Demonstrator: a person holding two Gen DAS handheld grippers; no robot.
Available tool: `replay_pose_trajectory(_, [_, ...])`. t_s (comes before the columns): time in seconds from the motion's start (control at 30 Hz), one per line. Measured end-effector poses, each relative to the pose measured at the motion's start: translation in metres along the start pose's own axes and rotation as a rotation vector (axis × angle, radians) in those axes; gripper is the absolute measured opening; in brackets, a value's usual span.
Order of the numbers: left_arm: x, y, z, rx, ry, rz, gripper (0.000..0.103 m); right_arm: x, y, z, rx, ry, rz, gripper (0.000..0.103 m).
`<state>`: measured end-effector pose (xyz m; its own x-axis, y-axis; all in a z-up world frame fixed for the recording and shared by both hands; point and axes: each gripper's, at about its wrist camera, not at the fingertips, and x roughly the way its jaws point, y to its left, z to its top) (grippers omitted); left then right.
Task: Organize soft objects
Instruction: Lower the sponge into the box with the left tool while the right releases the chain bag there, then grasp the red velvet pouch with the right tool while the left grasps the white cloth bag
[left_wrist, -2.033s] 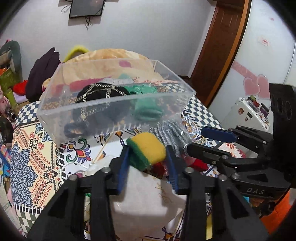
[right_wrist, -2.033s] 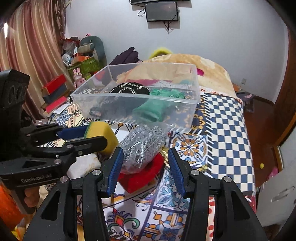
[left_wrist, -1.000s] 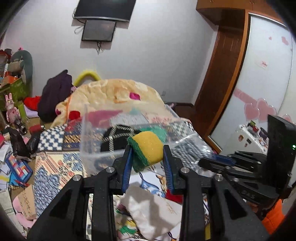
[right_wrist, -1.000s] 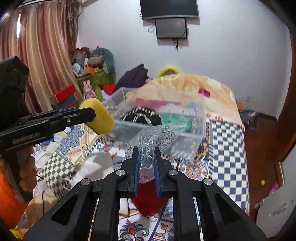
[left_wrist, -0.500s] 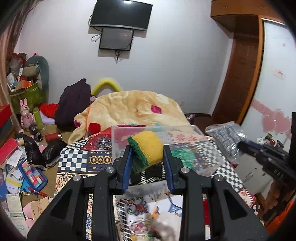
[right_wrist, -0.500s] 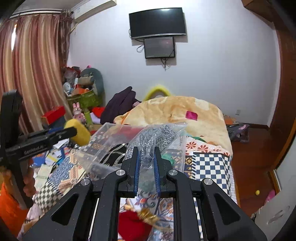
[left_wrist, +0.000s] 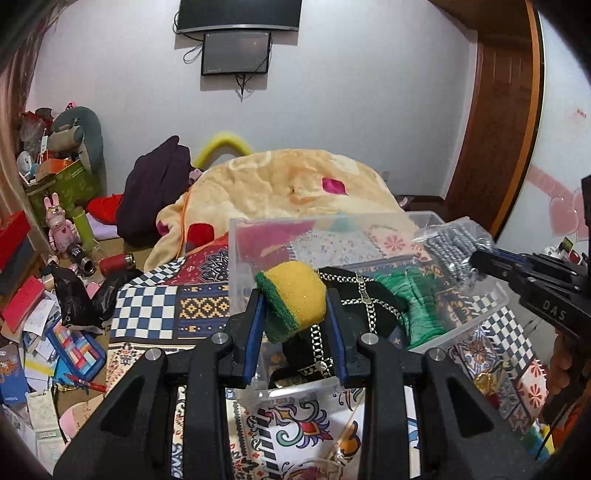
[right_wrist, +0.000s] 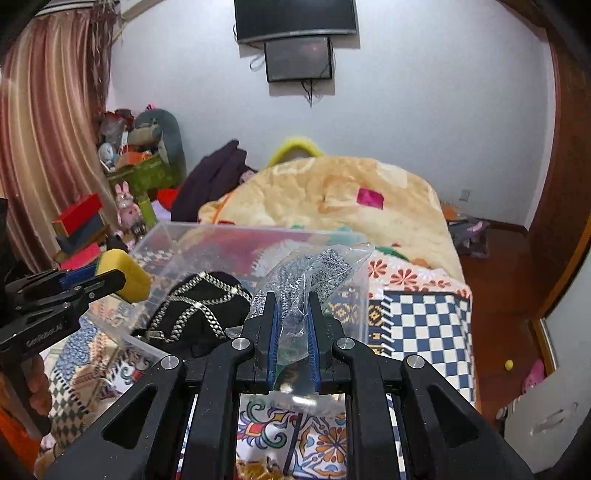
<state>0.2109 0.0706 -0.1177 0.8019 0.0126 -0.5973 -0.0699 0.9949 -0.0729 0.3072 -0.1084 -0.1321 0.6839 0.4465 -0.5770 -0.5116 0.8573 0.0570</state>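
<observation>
**Two full grips above the clear box**

Both of my grippers are loaded. My left gripper (left_wrist: 294, 314) has its fingers pressed against the sides of a yellow sponge (left_wrist: 295, 297) with a green scrubbing layer, holding it in the air at the near left corner of the clear plastic box (left_wrist: 236, 266). My right gripper (right_wrist: 291, 325) has its fingers drawn close together on a crinkled clear bag (right_wrist: 314, 273) of grey-patterned fabric, which rises from between the blue pads over the box's near right side.

Inside the box lie a black pouch with a silver chain (left_wrist: 354, 295) and, beside it to the right, a bundle of green fabric (left_wrist: 413, 299). The box sits on a patterned, checkered bedspread (right_wrist: 421, 332), with a large peach blanket (left_wrist: 295, 184) heaped behind it.
</observation>
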Motion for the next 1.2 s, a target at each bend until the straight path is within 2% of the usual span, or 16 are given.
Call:
replay_pose_trajectory(0.3, [0.020,-0.007,-0.006,0.019,0.046,0.000,0.032,0.015,0.006,-0.010,-0.025,0.073,-0.008,0.014])
replay_pose_trajectory(0.4, [0.020,-0.010,-0.007,0.028,0.056,-0.002,0.035,0.014,0.002,-0.010,-0.002,0.084,-0.009,0.015])
replay_pose_trajectory(0.47, [0.019,-0.012,-0.008,0.032,0.061,-0.005,0.041,0.011,0.000,-0.009,0.015,0.090,0.004,0.017])
replay_pose_trajectory(0.53, [0.015,-0.013,-0.008,0.029,0.064,-0.015,0.048,0.007,-0.001,-0.008,0.017,0.088,0.008,0.024])
replay_pose_trajectory(0.63, [0.005,-0.013,-0.008,0.021,0.057,-0.029,0.049,-0.006,0.001,-0.006,0.006,0.064,0.006,0.034])
replay_pose_trajectory(0.8, [-0.023,-0.019,-0.005,0.021,0.020,-0.067,0.051,-0.027,0.007,-0.006,-0.018,0.018,0.011,0.040])
replay_pose_trajectory(1.0, [-0.061,-0.027,-0.005,0.041,-0.038,-0.107,0.061,-0.054,0.014,-0.009,-0.033,-0.037,0.031,0.050])
replay_pose_trajectory(1.2, [-0.080,-0.033,-0.023,0.038,-0.029,-0.143,0.065,-0.075,0.016,-0.024,-0.040,-0.068,0.040,0.061])
